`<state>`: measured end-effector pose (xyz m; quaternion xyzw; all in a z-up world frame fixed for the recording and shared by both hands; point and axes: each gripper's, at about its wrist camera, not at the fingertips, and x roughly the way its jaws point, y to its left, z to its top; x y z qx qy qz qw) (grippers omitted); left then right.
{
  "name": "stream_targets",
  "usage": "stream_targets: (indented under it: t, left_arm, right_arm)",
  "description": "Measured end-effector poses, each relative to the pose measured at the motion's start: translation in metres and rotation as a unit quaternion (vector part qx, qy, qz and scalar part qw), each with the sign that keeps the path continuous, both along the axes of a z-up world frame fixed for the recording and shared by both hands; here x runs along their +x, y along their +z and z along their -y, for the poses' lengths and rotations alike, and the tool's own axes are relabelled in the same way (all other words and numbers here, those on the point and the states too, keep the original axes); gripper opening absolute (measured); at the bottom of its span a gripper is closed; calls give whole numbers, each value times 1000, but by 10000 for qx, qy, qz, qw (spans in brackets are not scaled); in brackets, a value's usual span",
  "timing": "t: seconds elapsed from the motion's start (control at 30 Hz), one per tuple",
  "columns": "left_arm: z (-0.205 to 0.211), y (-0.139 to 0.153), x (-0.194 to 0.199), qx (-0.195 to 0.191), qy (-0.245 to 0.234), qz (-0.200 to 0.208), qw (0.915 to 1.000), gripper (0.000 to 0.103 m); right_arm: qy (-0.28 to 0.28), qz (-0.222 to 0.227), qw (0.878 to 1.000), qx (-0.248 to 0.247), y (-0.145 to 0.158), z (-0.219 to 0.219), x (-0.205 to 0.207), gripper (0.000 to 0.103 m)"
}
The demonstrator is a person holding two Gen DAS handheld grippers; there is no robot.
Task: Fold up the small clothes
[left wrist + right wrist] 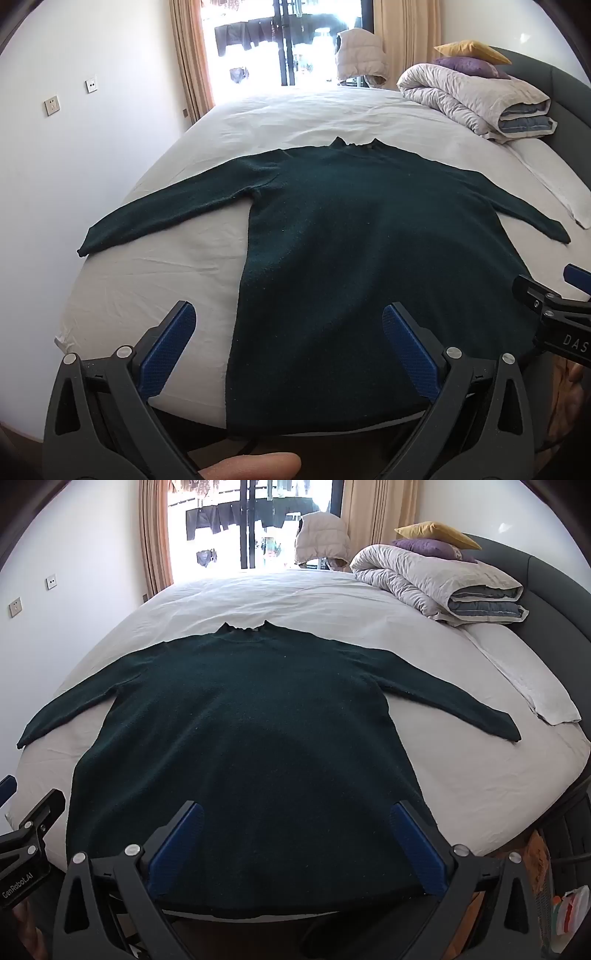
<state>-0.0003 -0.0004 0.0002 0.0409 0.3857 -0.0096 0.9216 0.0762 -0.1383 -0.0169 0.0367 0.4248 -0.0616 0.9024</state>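
A white-sheeted bed (461,775) fills the room; a folded duvet (436,583) lies at its far right corner, white walls (92,155), curtains (153,535) framing a bright window (251,524).

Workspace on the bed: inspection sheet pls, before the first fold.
Surface: bed with a white sheet, lightly wrinkled.
Job's things: dark green sweater laid flat, both sleeves spread out, collar at the far end, hem at the near edge.
Clutter: folded duvet at the far right, yellow pillow and purple pillow on top of it; white folded cloth along the right edge.
Grippers: left tongs open over the hem's left part; right tongs open over the hem; neither grips fabric.
Cables: nothing seen.
Surroundings: curtained window, pale jacket on a chair, wall sockets.
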Motion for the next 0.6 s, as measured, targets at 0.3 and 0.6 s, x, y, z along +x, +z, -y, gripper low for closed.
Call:
stream_targets:
  t: [0.3,0.6]
  left_arm:
    - [-11,2,1,-199,110,-100,9997,103]
    - [-6,-1,4,-120,102,-101,9998,103]
  right_arm:
    - [-43,5,10000,-8,1,0,-1,103]
    - [42,-47,10000,-68,-2,-6,0,103]
